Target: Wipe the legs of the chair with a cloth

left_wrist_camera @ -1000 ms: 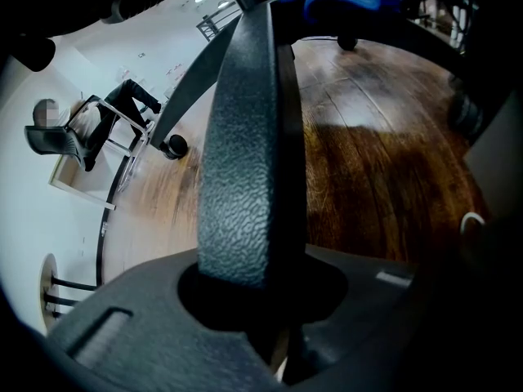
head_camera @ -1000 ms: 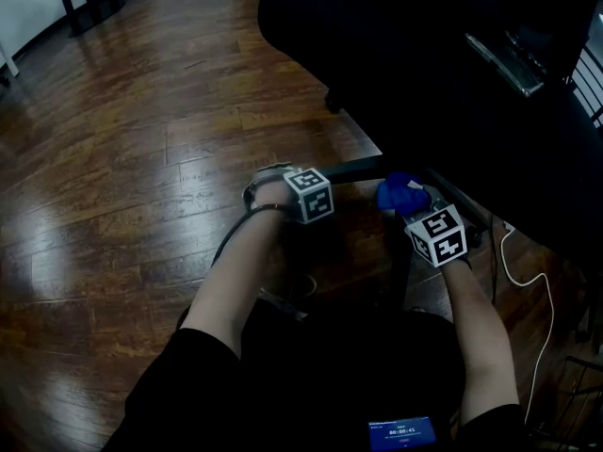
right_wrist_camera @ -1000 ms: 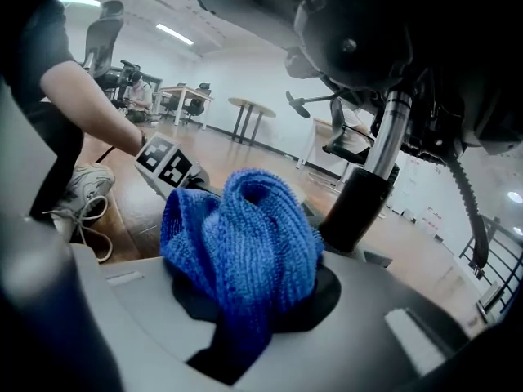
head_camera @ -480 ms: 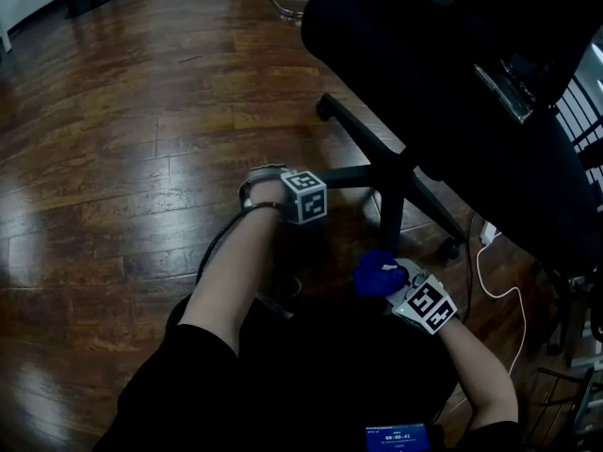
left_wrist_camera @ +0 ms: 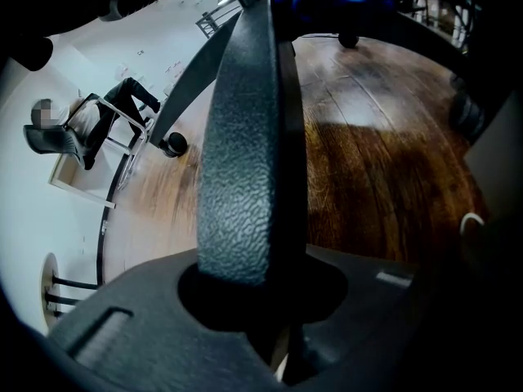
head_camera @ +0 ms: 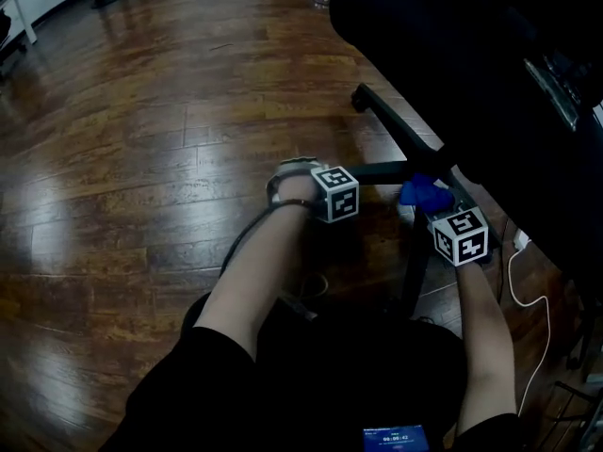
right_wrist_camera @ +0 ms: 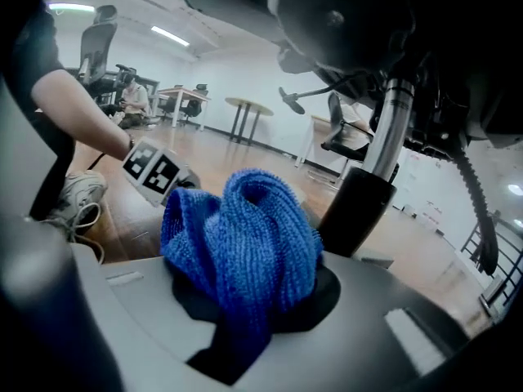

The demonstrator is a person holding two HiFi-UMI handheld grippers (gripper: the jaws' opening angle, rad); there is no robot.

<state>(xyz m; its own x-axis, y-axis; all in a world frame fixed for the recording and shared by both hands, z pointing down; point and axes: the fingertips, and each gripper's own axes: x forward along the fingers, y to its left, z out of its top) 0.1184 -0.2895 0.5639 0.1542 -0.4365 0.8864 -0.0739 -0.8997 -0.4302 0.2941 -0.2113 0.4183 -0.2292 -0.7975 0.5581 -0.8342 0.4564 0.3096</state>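
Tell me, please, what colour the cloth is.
Blue; the right gripper view shows the cloth best.

Left gripper [left_wrist_camera: 253,292] on chair leg [left_wrist_camera: 245,153] — cloth [head_camera: 426,194] just to its right.

You've got open floor [head_camera: 113,158] across the left half. Right side's tight: chair seat [head_camera: 452,45] overhangs upper right, chair legs [head_camera: 400,125] fan out beneath, white cable [head_camera: 547,318] lower right.
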